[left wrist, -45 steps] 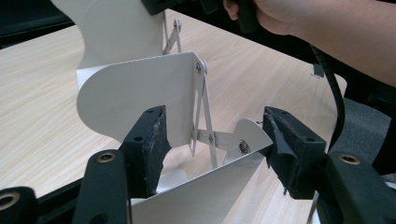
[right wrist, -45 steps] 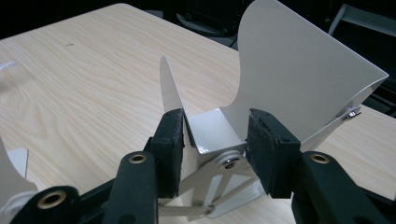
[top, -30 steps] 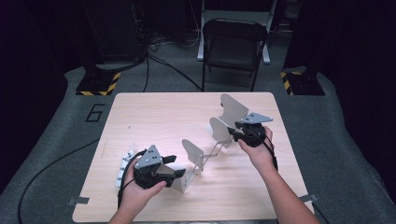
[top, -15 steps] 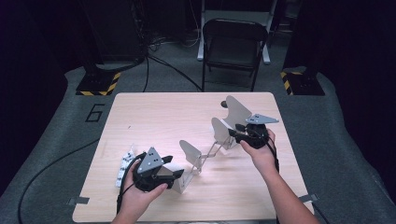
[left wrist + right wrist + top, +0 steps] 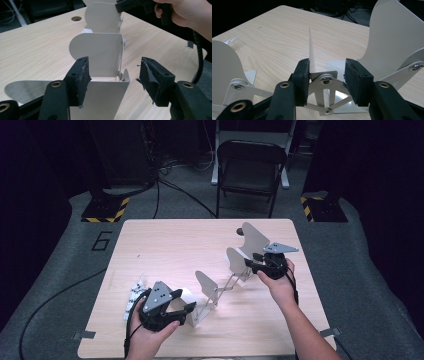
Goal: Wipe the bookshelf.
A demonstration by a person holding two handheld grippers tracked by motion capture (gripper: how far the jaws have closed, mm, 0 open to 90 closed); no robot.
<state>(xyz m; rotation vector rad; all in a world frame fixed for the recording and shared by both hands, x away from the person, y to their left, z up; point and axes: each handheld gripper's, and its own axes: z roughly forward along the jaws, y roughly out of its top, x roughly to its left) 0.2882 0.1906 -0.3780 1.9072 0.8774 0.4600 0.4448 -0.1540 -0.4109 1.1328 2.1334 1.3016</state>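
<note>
We see the table (image 5: 165, 245) lit bright from overhead, surroundings near black; the high view is soft and grainy, and both gripper views blur close jaws.

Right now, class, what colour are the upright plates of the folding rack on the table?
The plates are pale grey-white, plain metal; the left gripper view shows them best.

Occlusions, high view

Your left gripper (image 5: 167, 307) is covering the near end plate of the folding rack (image 5: 220, 287); the small white item (image 5: 134, 295) beside it is staying too blurred to identify.
</note>
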